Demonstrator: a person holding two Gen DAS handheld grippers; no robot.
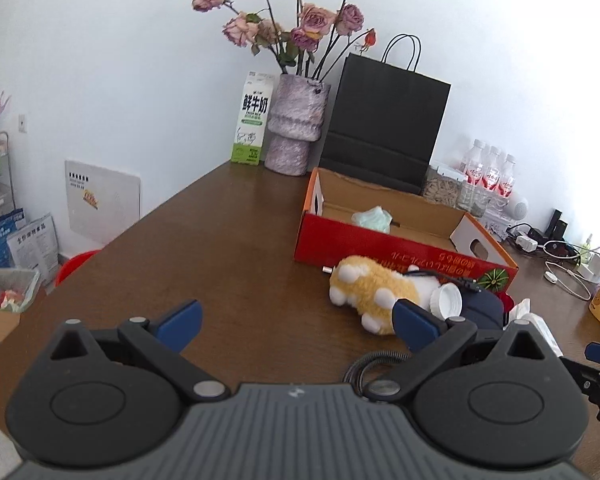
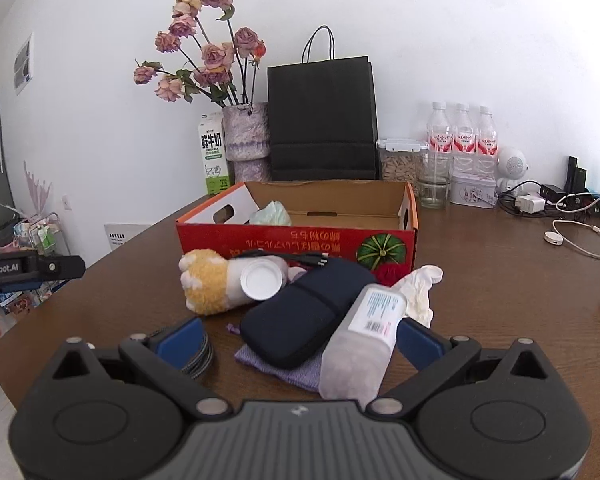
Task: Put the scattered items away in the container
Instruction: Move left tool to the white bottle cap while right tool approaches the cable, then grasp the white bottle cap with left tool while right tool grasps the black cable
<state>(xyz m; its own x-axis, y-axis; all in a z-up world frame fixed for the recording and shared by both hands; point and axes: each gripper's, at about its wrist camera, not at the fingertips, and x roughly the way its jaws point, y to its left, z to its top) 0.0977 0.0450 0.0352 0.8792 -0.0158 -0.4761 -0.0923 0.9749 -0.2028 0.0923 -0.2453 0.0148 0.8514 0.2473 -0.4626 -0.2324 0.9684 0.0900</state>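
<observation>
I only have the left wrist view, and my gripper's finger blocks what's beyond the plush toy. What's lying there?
Observer: A frosted bottle with a white label lies tilted across a navy pouch, between the open fingers of the right gripper.
Operator: Anything under the pouch?
Observer: Yes, a purple cloth sticks out beneath it.
Operator: And right of the bottle?
Observer: A crumpled white glove, touching the bottle's far end.

Ahead of the right claw (image 2: 300, 344), whose fingers (image 2: 420, 344) carry matt blue pads, a frosted plastic bottle (image 2: 360, 344) leans on a matt navy fabric pouch (image 2: 304, 312), beside a fuzzy plush toy (image 2: 212, 280), on the smooth, faintly glossy wooden table (image 2: 500, 280), before a printed cardboard box (image 2: 300, 240).
</observation>
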